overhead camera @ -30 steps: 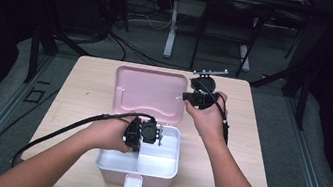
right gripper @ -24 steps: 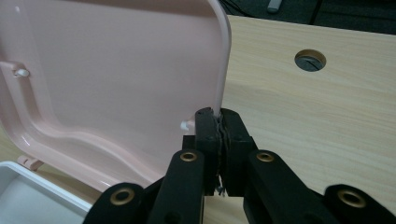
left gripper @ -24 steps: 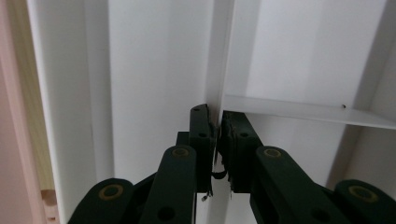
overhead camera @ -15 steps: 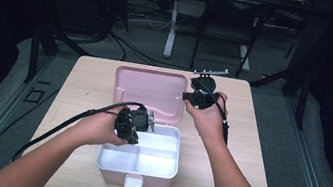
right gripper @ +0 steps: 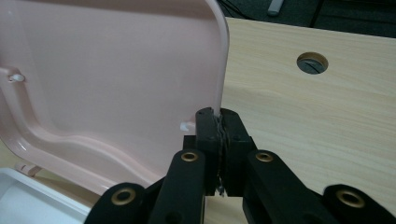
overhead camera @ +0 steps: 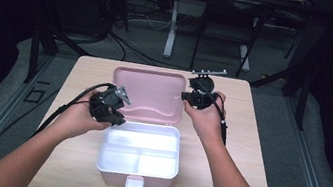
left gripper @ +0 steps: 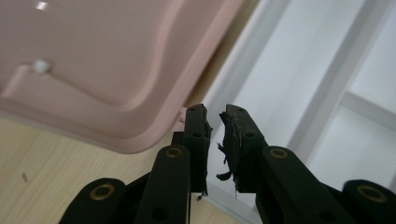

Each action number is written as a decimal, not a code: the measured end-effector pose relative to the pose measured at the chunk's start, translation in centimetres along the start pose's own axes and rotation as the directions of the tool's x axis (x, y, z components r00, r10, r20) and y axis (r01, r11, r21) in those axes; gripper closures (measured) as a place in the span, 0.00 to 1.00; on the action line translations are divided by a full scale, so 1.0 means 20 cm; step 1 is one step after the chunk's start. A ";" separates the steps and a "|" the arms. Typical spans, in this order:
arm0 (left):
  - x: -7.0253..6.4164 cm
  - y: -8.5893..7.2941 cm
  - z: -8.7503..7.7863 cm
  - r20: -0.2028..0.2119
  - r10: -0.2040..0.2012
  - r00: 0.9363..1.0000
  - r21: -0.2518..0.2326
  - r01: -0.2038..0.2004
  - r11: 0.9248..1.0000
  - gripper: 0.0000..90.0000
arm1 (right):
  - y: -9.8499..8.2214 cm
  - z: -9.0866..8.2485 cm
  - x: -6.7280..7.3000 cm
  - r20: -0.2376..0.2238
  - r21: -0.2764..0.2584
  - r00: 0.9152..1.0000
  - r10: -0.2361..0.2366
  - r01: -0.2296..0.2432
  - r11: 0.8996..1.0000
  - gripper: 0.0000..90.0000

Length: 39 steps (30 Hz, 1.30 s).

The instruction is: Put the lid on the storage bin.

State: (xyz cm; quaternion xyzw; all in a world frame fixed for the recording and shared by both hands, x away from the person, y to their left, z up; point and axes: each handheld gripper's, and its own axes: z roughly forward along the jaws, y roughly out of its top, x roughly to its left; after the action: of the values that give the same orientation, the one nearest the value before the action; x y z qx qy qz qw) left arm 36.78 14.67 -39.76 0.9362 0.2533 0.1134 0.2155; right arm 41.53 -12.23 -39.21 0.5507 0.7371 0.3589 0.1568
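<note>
Worktop bears box (overhead camera: 140,156); right tool (right gripper: 218,122) pinches lid (overhead camera: 148,94) edge; left tool (left gripper: 215,125), jaws just parting, empty, sits beside lid's opposite edge.

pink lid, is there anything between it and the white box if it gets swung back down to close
Nothing visible blocks it. The right gripper pinches the pink lid at its right edge. The left gripper sits at the white box's back left corner, by the hinge side, with nothing between its fingers; it may need to move aside.

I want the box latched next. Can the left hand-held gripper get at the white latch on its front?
Probably yes: the left hand-held gripper holds nothing, and the latch faces the person with nothing in front.
</note>
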 end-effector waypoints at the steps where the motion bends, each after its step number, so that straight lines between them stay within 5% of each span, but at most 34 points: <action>1: 0.02 -0.01 -0.01 -0.008 -0.032 0.999 -0.029 0.032 0.999 0.87 | 0.00 0.00 0.00 0.001 -0.001 1.000 0.000 0.000 1.000 0.98; 7: 0.10 -0.06 -0.05 -0.066 -0.132 0.989 -0.108 0.124 0.986 0.83 | 0.00 0.00 0.00 0.003 -0.003 1.000 -0.001 0.001 1.000 0.98; 13: 0.18 -0.09 -0.05 -0.089 -0.220 0.971 -0.140 0.207 0.968 0.82 | 0.00 0.00 0.00 -0.001 -0.010 1.000 0.003 -0.003 1.000 0.98; 23: 0.23 -0.09 -0.05 -0.151 -0.290 0.945 -0.194 0.259 0.946 0.82 | -0.01 0.00 0.00 0.000 -0.012 1.000 0.001 -0.001 1.000 0.98; 28: 0.27 -0.08 -0.05 -0.161 -0.336 0.928 -0.246 0.292 0.924 0.82 | -0.01 0.00 0.00 -0.007 -0.013 1.000 0.002 -0.002 1.000 0.98; 36: 0.31 -0.06 -0.03 -0.148 -0.372 0.916 -0.291 0.319 0.902 0.83 | -0.01 -0.01 -0.01 -0.013 -0.015 1.000 0.004 -0.004 1.000 0.98; 39: 0.32 -0.06 -0.03 -0.135 -0.391 0.910 -0.314 0.335 0.888 0.85 | -0.01 -0.01 -0.01 -0.016 -0.017 1.000 0.004 -0.004 1.000 0.98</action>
State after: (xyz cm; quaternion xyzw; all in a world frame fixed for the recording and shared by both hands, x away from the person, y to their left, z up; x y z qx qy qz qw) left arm 41.54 19.15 -39.17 0.8156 0.4253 0.1970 0.3393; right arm 41.32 -12.48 -39.35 0.5479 0.7341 0.3699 0.1549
